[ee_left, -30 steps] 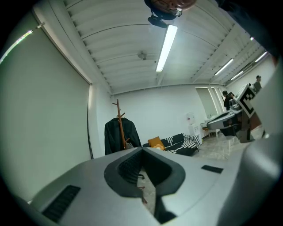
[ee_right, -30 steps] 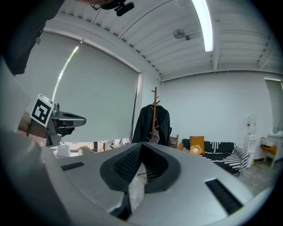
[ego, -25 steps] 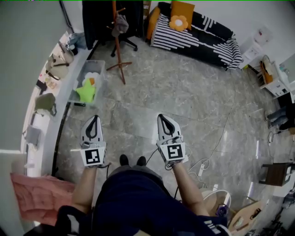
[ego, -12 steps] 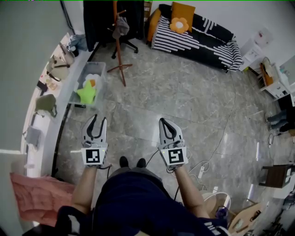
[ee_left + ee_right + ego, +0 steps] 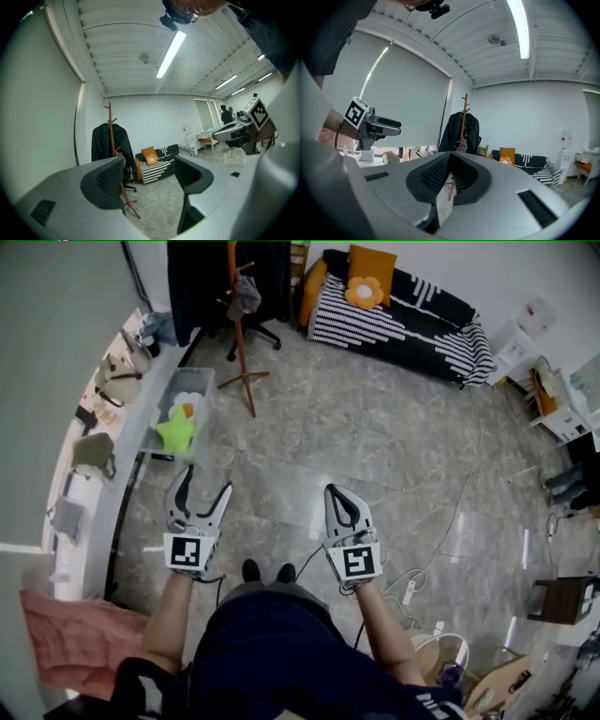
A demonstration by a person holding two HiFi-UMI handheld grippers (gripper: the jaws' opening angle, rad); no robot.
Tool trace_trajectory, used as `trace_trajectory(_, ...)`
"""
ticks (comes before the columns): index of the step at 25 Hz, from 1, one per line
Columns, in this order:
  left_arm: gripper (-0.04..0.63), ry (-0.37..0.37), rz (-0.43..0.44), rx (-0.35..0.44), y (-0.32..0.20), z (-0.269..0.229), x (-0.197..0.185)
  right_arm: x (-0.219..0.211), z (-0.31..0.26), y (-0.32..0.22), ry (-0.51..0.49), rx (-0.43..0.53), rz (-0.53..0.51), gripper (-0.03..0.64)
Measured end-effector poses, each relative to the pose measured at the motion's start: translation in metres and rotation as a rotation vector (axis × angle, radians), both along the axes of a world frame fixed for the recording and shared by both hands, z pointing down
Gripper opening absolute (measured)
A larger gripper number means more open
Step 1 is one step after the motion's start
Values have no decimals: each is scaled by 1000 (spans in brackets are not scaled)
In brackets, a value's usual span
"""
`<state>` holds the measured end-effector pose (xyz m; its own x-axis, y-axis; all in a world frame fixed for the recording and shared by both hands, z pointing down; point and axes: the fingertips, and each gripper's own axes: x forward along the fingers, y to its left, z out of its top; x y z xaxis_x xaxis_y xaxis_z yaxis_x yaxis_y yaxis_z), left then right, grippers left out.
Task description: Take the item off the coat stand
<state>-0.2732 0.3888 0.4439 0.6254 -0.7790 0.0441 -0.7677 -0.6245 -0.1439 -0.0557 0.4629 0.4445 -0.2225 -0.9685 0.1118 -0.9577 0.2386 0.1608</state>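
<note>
Left gripper [image 5: 204, 486] jaws have just swung wide since a second ago, with nothing between them; the right gripper [image 5: 335, 493] sits unmoved, jaws closed and empty.
Glossy grey marble-veined floor [image 5: 375, 437] lies open from both grippers to the wooden coat stand [image 5: 242, 343] near the far wall, well apart from them. On its slim reddish pole hang a black coat [image 5: 202, 277] and a small grey item [image 5: 246, 294], limp and soft. Along the left edge runs a long ledge [image 5: 117, 493] with a clear plastic bin [image 5: 204, 371] against it — a green plush toy [image 5: 175, 427] inside. Right of the stand is a black-and-white striped sofa [image 5: 403, 320]. A thin cable [image 5: 450, 512] trails over the floor at right.
</note>
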Motion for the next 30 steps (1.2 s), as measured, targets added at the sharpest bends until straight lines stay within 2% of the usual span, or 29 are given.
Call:
trace_trajectory(6,336,-24,-24,9,-6,3,18,17,5,1,-18,0,-30,18)
trace_trajectory(13,336,-21,-50,7,-51,3,32,40,16,-31,-18,-28,-41,18)
trace_trajectory(25,336,9,-29,6,-218,3,50,61,19,-202,-28,-46,17,18)
trace_trajectory(30,336,3,-36,4,-284,6,71,80,24,-265,-13,-54,9,18)
